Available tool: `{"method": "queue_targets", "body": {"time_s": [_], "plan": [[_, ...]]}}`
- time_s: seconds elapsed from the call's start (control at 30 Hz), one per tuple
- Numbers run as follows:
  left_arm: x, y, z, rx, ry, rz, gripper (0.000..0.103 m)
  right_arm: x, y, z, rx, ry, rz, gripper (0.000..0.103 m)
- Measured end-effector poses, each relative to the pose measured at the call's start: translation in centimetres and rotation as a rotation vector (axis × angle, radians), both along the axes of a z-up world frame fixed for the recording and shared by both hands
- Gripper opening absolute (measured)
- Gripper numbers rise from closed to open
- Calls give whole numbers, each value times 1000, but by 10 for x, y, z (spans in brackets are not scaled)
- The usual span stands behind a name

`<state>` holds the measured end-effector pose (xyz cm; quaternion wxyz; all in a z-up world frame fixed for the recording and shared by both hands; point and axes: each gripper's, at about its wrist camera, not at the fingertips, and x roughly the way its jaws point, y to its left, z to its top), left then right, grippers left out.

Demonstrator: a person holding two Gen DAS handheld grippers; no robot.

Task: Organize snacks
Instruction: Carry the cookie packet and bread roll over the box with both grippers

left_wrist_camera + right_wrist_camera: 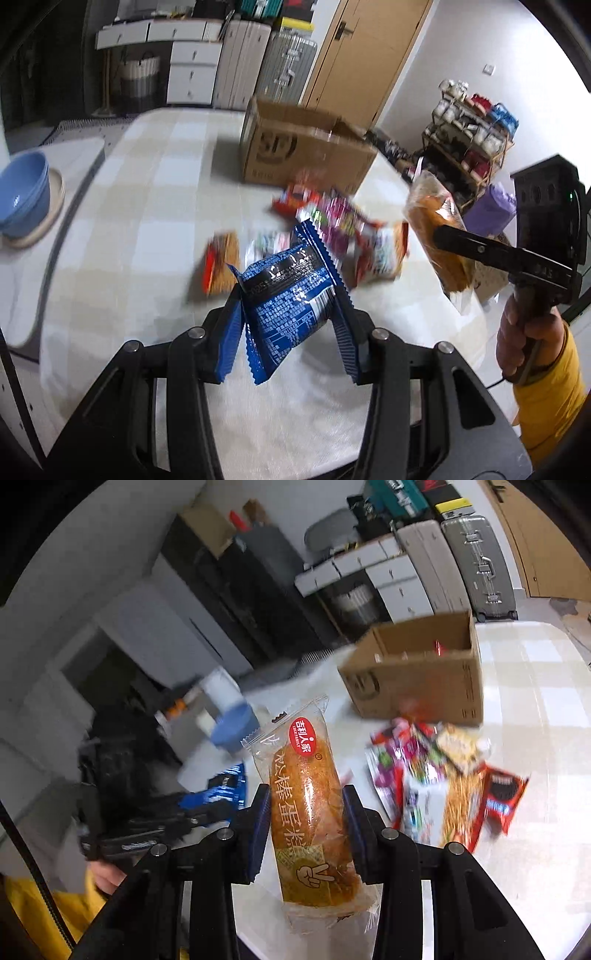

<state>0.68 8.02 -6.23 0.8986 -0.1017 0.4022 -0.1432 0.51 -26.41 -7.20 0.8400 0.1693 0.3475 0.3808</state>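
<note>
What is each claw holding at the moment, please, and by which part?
The left claw pinches the blue packet across its middle; the right claw grips the wrapped cake roll by its sides, mid-length.

Black left claw (290, 317) and right claw (306, 827) with blue ridged pads, silver screws; yellow sleeve (550, 391).

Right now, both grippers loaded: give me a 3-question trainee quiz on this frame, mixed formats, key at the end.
1. True or false: the left gripper is shut on the blue snack packet.
2. Multiple choice: what does the right gripper hold? A) a red chip bag B) a wrapped cake bar C) a bowl
3. Fill in: the cardboard box on the table stands with its top ____, beyond the snack pile.

Key: 1 true; 2 B; 3 open
</note>
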Motion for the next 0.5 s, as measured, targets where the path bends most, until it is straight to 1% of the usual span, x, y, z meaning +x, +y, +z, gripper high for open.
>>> {"method": "queue_targets", "body": {"time_s": [0.03,0.1,0.27,0.37,0.43,0.5], "plan": [[4,-1,8,7,-16,-3,42,2,-1,8,4,-16,-10,38],[15,-4,32,36,-73,-4,42,6,-5,27,26,-50,-18,38],[42,-15,77,57,-170,-24,42,23,-15,75,71,-123,-39,38],[62,-25,102,96,-224,-33,42,36,-17,101,64,-158,-61,38],[75,-30,113,134,-258,-21,42,51,-15,116,40,-177,-80,38],[88,-36,124,151,-274,-25,42,61,-16,129,29,-183,-87,38]]}}
